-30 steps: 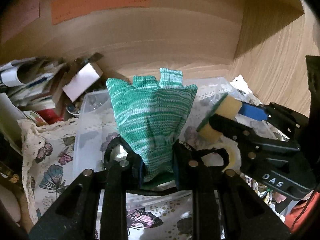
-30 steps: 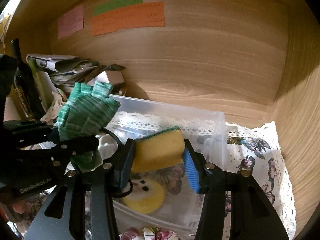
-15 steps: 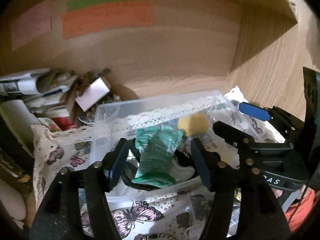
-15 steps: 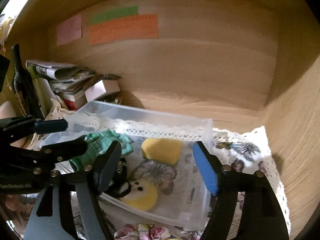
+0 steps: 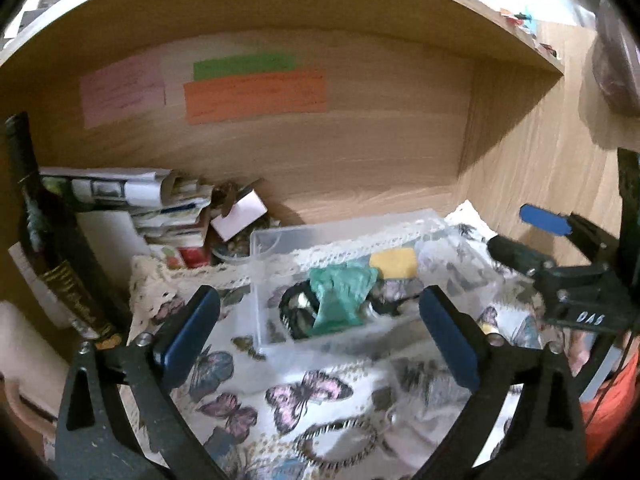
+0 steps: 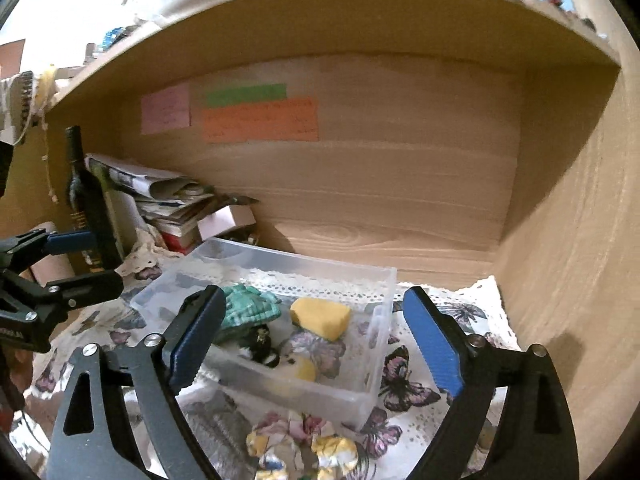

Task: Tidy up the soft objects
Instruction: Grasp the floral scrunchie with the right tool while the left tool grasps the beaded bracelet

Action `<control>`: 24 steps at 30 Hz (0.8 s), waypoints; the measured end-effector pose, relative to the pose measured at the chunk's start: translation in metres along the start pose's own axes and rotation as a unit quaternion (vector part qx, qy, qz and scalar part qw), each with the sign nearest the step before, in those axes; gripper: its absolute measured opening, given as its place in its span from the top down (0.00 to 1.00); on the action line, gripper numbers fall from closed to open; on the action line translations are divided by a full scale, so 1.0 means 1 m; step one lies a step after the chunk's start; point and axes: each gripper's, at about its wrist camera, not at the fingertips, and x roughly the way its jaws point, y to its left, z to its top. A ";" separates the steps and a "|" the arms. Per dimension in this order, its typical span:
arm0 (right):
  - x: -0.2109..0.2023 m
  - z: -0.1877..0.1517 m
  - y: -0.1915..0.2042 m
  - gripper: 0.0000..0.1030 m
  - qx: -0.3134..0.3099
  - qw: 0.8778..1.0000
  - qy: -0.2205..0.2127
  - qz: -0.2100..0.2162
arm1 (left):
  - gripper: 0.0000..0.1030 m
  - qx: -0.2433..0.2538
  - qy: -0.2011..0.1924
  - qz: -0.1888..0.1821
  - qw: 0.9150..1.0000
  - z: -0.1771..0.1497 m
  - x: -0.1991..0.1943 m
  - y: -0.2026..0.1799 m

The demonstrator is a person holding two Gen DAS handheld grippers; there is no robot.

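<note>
A green knitted glove [image 5: 342, 294] lies inside a clear plastic bin [image 5: 280, 236] on the butterfly cloth; it also shows in the right wrist view [image 6: 250, 310]. A yellow sponge [image 5: 394, 262] lies beside it in the bin, also in the right wrist view [image 6: 320, 316]. A yellow and black soft toy [image 6: 280, 356] sits lower in the bin [image 6: 380, 320]. My left gripper [image 5: 320, 340] is open and empty, in front of the bin. My right gripper [image 6: 316, 344] is open and empty, in front of the bin; it shows at the right of the left wrist view [image 5: 516, 236].
A dark bottle [image 5: 52, 248] and a pile of papers and boxes [image 5: 168, 208] stand at the left inside the wooden shelf. Coloured notes [image 6: 260, 118] are stuck on the back wall. A crumpled floral cloth [image 6: 304, 448] lies in front of the bin. The shelf's side wall [image 6: 568, 240] is at the right.
Both grippers opened: the glove and the sponge dropped into the bin. Both grippers then pulled back and up, away from the bin, with their jaws wider.
</note>
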 end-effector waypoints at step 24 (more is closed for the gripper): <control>0.014 -0.096 -0.003 0.17 0.038 0.991 0.131 -0.009 | 0.01 -0.052 0.150 0.005 0.987 -0.116 0.034 0.020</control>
